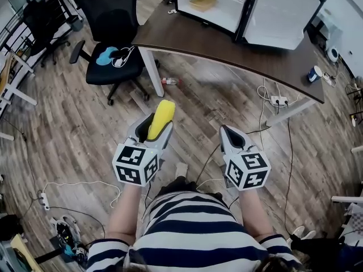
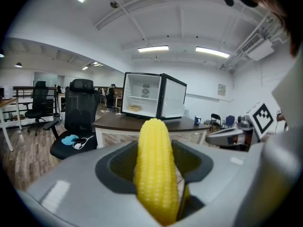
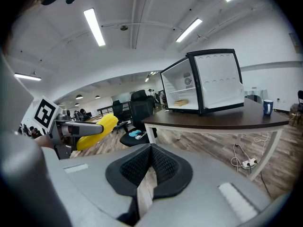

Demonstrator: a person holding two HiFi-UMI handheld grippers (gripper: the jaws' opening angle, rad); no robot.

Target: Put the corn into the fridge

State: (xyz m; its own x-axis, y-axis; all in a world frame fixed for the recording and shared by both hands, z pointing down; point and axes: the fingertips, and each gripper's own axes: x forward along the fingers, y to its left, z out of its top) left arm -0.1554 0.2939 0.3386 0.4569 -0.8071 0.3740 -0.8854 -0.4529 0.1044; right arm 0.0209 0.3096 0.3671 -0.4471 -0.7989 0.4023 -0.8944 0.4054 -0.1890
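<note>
A yellow corn cob (image 1: pixel 163 116) stands out of my left gripper (image 1: pixel 157 127), which is shut on it at waist height over the wooden floor. In the left gripper view the corn (image 2: pixel 153 174) fills the gap between the jaws of the left gripper (image 2: pixel 154 148). My right gripper (image 1: pixel 227 131) is beside it, shut and empty; in its own view the right gripper (image 3: pixel 150 149) has its ridged pads meeting. The small fridge (image 1: pixel 211 3) stands on the brown table (image 1: pixel 227 45) ahead, its door (image 1: pixel 283 9) swung open to the right.
A tan item (image 1: pixel 203 2) lies on a fridge shelf. A black office chair (image 1: pixel 111 34) stands left of the table. A blue mug (image 1: pixel 313 73) sits on the table's right end. A bottle (image 1: pixel 170 81) and a power strip (image 1: pixel 278 101) with cables lie on the floor.
</note>
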